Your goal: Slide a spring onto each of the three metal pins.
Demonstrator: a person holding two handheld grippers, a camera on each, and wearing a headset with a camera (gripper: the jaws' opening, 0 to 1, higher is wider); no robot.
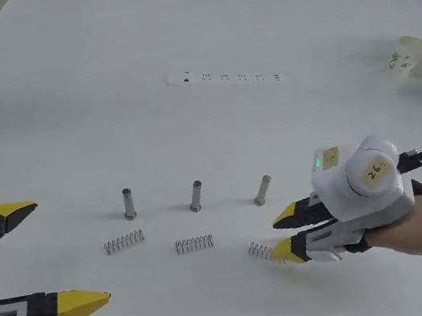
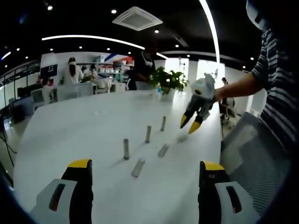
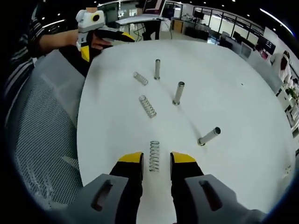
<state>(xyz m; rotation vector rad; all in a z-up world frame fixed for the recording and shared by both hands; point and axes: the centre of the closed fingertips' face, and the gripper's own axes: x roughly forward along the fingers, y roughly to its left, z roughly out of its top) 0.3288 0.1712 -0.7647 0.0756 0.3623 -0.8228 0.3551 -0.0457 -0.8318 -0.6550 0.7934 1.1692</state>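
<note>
Rightmost spring (image 3: 154, 156) is lying flat on the white table (image 1: 252, 20), right between the jaws of the R gripper (image 3: 155, 161). Its long axis runs pretty much straight fwd along the gripper's pointing direction, so the jaws sit one on each side of the coils. The gap is narrow but there's daylight both sides, so afaict it's straddling, not clamped yet. In the head view the spring's near end sits right at the lower yellow tip.

Nearest pin (image 3: 208, 136) stands just beyond and off to the right of the jaws, so I'd guess the spring needs turning upright after pickup to line up w/ the pin's axis.

The other two springs (image 1: 194, 243) are each lying in front of their own pin, nothing threaded on yet.

L gripper (image 1: 72, 250) is well off to the side, jaws spread wide, holding nothing. R is obv the closer one for this spring.
</note>
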